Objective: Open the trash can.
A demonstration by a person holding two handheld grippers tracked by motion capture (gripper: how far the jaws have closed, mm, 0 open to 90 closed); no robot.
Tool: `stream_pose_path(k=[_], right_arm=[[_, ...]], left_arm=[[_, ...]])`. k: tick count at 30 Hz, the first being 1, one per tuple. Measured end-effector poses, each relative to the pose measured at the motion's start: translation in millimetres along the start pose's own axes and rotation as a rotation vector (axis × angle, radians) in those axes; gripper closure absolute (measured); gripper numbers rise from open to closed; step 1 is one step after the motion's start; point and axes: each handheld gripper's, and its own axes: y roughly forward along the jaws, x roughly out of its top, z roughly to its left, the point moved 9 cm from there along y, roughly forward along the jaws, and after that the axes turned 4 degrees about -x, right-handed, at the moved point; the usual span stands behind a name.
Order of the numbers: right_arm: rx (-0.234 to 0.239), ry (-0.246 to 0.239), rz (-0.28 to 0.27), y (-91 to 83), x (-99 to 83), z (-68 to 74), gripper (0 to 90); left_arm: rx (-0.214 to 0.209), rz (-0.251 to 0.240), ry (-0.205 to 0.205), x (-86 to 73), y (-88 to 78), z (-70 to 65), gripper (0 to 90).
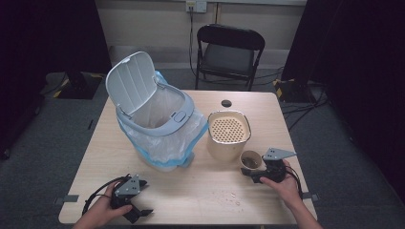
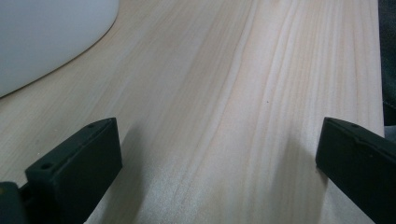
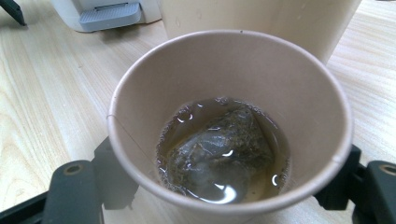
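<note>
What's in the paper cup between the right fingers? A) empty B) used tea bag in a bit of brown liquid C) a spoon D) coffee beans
B: the right gripper view looks into the paper cup and shows a soaked tea bag lying in shallow brown liquid.

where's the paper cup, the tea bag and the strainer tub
paper cup (image 3: 140,84), right gripper view, on its inner wall
tea bag (image 3: 219,149), right gripper view, on its wet middle
strainer tub (image 1: 228,129), high view, on its perforated top
</note>
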Motion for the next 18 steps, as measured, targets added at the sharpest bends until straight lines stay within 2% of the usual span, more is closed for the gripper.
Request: stream_pose_path(k=[18], right_arm=[[-0.014, -0.033, 0.018, -5.3, 0.9, 2.8, 25.7]], left_arm=[[0.001, -0.003, 0.0, 0.2, 0.3, 0.1, 0.0]])
